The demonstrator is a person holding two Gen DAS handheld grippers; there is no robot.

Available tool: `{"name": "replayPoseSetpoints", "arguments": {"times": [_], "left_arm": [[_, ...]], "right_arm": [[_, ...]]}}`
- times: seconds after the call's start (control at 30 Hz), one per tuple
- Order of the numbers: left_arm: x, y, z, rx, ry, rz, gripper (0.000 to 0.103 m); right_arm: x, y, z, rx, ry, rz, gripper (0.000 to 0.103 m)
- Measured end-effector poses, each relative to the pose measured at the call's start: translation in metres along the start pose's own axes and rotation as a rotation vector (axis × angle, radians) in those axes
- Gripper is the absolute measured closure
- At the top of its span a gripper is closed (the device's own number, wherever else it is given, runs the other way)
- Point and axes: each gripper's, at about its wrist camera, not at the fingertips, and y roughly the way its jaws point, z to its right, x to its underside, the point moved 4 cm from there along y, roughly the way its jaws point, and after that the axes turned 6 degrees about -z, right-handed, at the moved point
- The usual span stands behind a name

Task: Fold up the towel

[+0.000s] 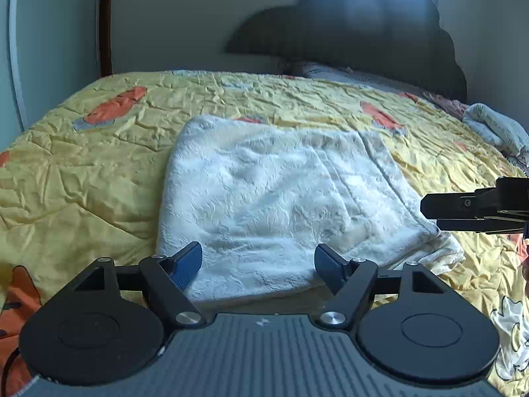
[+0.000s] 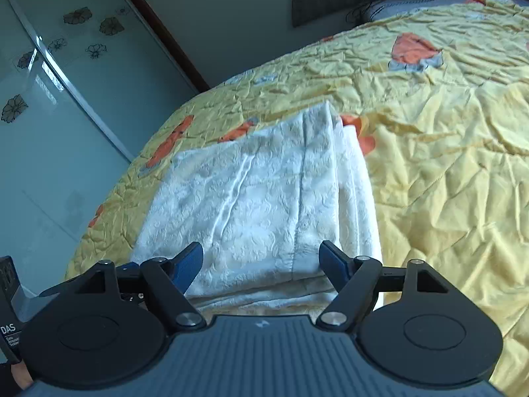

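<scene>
You've got a white towel (image 1: pixel 264 198) with an embossed floral texture, cream-tinged in places. The bedspread (image 1: pixel 82 165) under it is yellow, crinkled, printed with orange shapes edged grey — cartoon figures in white near one corner. Your left claw (image 1: pixel 258 268) and right claw (image 2: pixel 261 264) are black with blue pads (image 2: pixel 188 264). The headboard (image 1: pixel 347 33) is dark grey. The wardrobe door (image 2: pixel 49 115) is pale green glass with black-outlined flowers.

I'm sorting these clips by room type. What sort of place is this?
Most likely a bedroom: the white towel lies on a bed with a yellow patterned quilt, a dark headboard stands behind it, and a pillow sits at the head.
</scene>
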Motion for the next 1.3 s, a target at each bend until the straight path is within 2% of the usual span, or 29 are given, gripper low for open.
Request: {"name": "replayPoseSetpoints", "arguments": {"times": [0.07, 0.13, 0.23, 0.3, 0.4, 0.47, 0.53, 0.6, 0.67, 0.77, 0.83, 0.97, 1.0, 1.07, 1.13, 1.17, 1.23, 1.3], "left_arm": [[0.001, -0.005, 0.004, 0.022, 0.01, 0.017, 0.023], [0.006, 0.005, 0.012, 0.023, 0.044, -0.021, 0.023], [0.018, 0.018, 0.019, 0.01, 0.086, -0.007, 0.01], [0.019, 0.021, 0.015, 0.024, 0.068, -0.011, 0.01], [0.016, 0.019, 0.012, 0.038, 0.066, -0.023, 0.012], [0.006, 0.01, 0.004, 0.064, 0.023, -0.016, 0.022], [-0.009, 0.002, -0.009, 0.094, -0.04, 0.018, 0.022], [-0.025, 0.002, -0.025, 0.087, -0.094, 0.033, 0.021], [-0.039, 0.014, -0.044, 0.068, -0.149, 0.013, 0.021], [-0.049, 0.035, -0.069, 0.057, -0.248, -0.03, 0.022], [-0.051, 0.045, -0.079, 0.074, -0.304, -0.054, 0.022], [-0.046, 0.061, -0.091, 0.123, -0.4, -0.111, 0.021], [-0.045, 0.065, -0.091, 0.128, -0.408, -0.119, 0.022], [-0.044, 0.066, -0.086, 0.118, -0.387, -0.099, 0.021], [-0.045, 0.068, -0.079, 0.103, -0.357, -0.094, 0.027], [-0.045, 0.07, -0.074, 0.093, -0.335, -0.096, 0.039], [-0.045, 0.072, -0.066, 0.03, -0.278, -0.095, 0.051], [-0.044, 0.071, -0.062, 0.008, -0.264, -0.094, 0.056]], "right_arm": [[-0.004, -0.003, -0.009, -0.015, -0.026, 0.016, 0.026], [-0.006, 0.008, -0.013, -0.018, -0.03, -0.001, 0.026], [0.004, 0.039, 0.001, -0.002, -0.013, -0.099, 0.026], [0.01, 0.037, 0.006, -0.05, -0.05, -0.063, 0.026], [0.002, 0.031, 0.01, -0.063, -0.003, -0.095, 0.026], [-0.011, 0.023, 0.011, -0.066, 0.05, -0.088, 0.026], [-0.027, 0.012, 0.019, -0.105, 0.08, -0.027, 0.026], [-0.044, 0.01, 0.038, -0.099, 0.142, 0.004, 0.026], [-0.057, 0.019, 0.06, -0.07, 0.196, -0.019, 0.026], [-0.061, 0.042, 0.087, -0.063, 0.264, -0.101, 0.026], [-0.057, 0.054, 0.096, -0.09, 0.288, -0.139, 0.026], [-0.055, 0.06, 0.106, -0.176, 0.352, -0.125, 0.026], [-0.055, 0.062, 0.106, -0.19, 0.352, -0.13, 0.028], [-0.055, 0.064, 0.1, -0.154, 0.289, -0.142, 0.04], [-0.055, 0.065, 0.091, -0.072, 0.18, -0.164, 0.072], [-0.056, 0.065, 0.088, -0.059, 0.135, -0.171, 0.074], [-0.06, 0.064, 0.082, -0.049, 0.07, -0.187, 0.084], [-0.065, 0.059, 0.066, 0.014, -0.071, -0.182, 0.089]]}}
